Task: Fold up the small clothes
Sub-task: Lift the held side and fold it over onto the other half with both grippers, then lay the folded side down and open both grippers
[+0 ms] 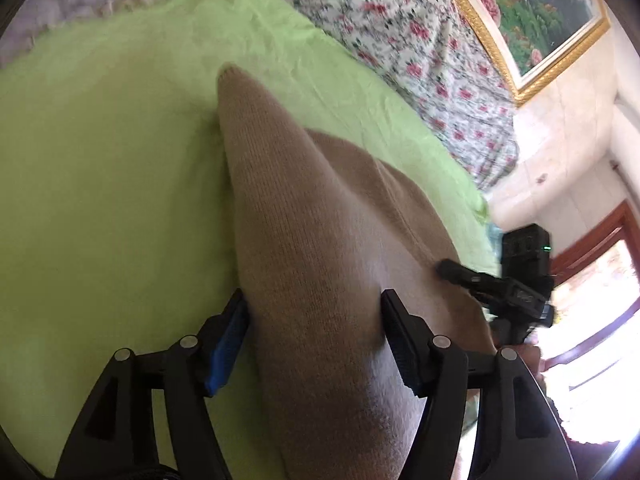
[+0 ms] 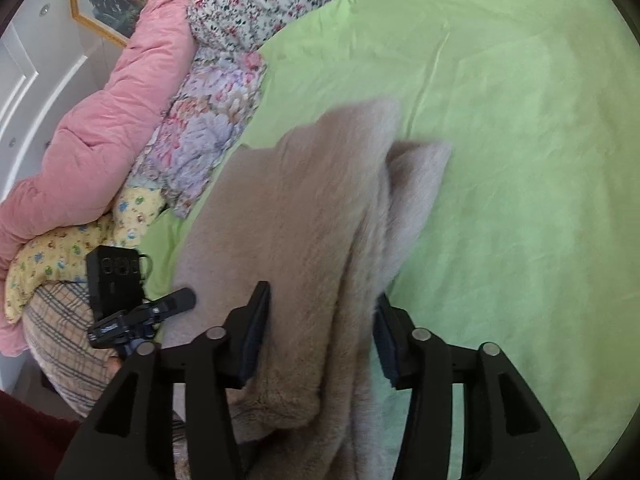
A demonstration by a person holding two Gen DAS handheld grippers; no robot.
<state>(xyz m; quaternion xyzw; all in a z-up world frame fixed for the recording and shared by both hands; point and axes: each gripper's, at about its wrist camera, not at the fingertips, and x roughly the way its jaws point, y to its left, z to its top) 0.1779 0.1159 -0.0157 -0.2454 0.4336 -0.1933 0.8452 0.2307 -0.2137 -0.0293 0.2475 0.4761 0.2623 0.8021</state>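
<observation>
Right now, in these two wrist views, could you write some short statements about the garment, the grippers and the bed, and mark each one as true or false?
1. The beige knit garment lies on a light green sheet. True.
2. The left gripper has beige fabric between its fingers. True.
3. The right gripper hangs apart from the garment, with nothing between its fingers. False: a bunched fold of the beige garment passes between its fingers.
4. A blue quilt is piled beside the sheet. False: the quilt is pink.
5. A gold-framed picture hangs on the wall. True.
6. The garment is already folded into a neat flat square. False: it is bunched and partly lifted.
</observation>
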